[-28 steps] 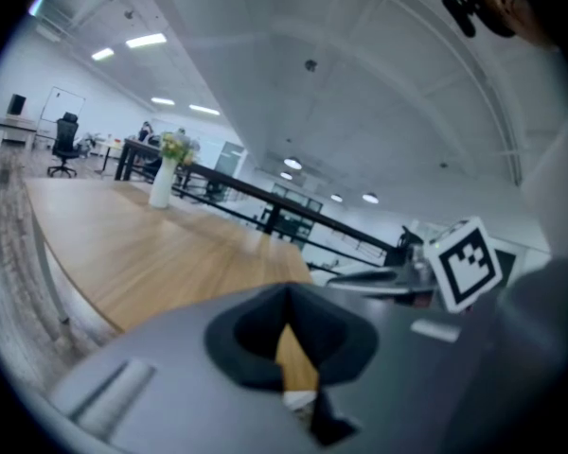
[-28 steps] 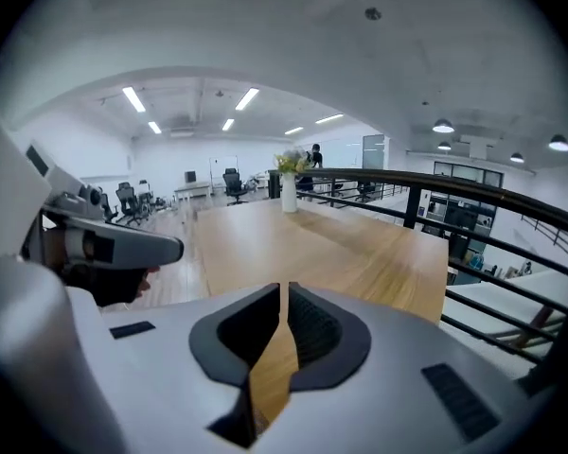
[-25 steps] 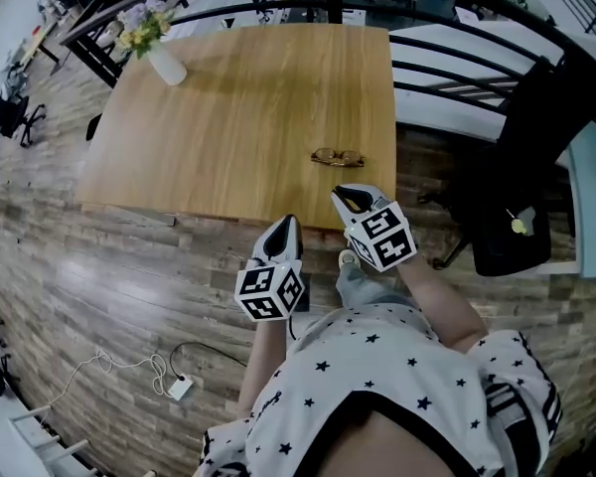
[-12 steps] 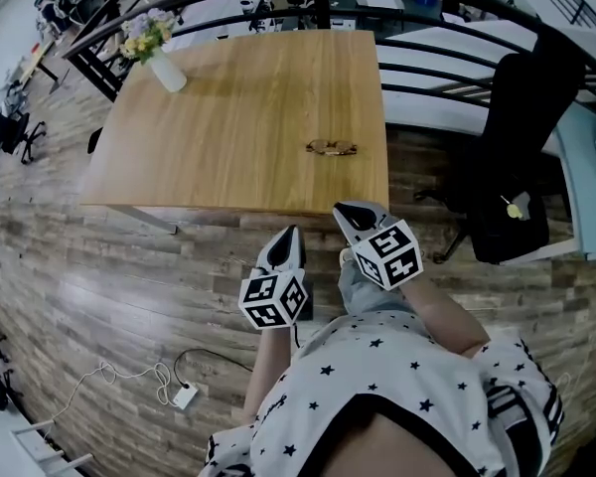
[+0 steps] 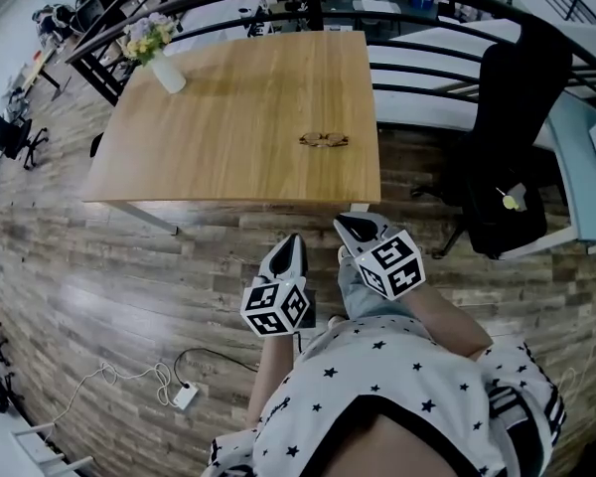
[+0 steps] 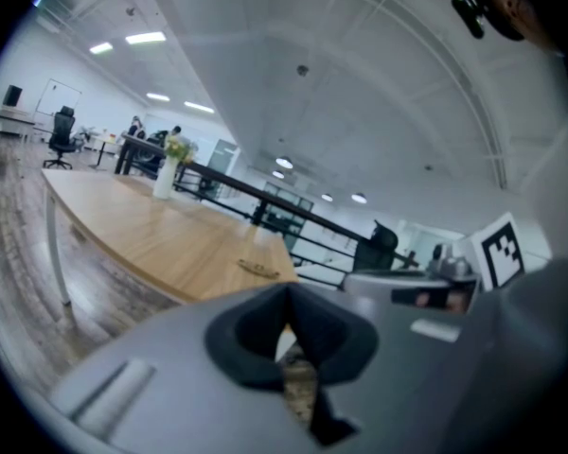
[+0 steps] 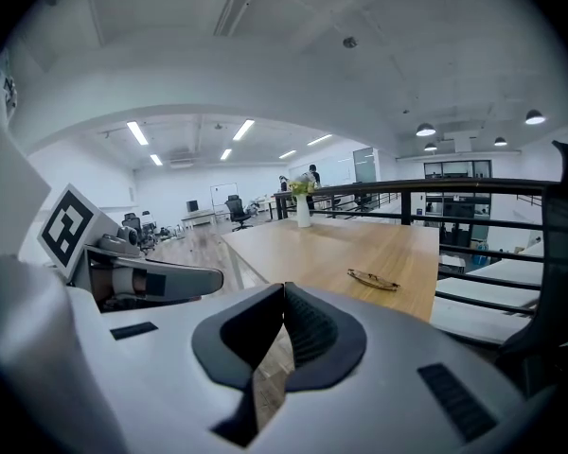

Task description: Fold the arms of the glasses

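Glasses lie on the wooden table toward its right edge, well apart from both grippers. A vase of flowers stands at the far left corner, and a black chair sits right of the table. Over the floor, short of the table's near edge, the left gripper and right gripper hover side by side, each with its jaws pressed together and holding nothing.

approach: tabletop open round glasses | vase far-left corner, well apart | railing behind | chair off right edge
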{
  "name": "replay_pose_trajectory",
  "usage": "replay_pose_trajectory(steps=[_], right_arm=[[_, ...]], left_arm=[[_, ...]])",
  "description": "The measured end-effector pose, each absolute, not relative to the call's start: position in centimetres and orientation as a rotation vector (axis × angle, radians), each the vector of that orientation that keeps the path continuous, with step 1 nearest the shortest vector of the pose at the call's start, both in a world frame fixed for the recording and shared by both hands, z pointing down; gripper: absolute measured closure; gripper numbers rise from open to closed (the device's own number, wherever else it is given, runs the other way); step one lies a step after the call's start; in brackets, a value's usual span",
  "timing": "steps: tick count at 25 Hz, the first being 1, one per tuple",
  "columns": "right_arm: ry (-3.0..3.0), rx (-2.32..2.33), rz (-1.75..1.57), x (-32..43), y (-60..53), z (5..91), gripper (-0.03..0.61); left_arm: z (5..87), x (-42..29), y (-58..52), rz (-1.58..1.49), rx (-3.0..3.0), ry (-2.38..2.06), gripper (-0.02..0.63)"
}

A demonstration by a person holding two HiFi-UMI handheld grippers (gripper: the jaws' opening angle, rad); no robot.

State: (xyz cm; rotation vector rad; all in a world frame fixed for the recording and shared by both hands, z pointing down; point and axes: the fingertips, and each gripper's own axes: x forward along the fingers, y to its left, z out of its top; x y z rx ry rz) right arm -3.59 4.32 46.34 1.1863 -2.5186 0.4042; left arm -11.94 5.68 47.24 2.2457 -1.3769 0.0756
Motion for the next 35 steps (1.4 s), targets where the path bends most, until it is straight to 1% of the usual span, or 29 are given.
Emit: replay_pose_trajectory(steps=[11,35], right_arm=[[-2.552,1.187,0.407,-3.2,5.9,45.7,0.561],[-2.550,1.211,0.393,-2.9,4.9,45.8,0.563]], left_arm=[[46.9,-11.7,7.2,0.083,2.253,-1.391,0.607],[47.2,-11.4,6.0,0.075,2.260,-1.370,0.607]])
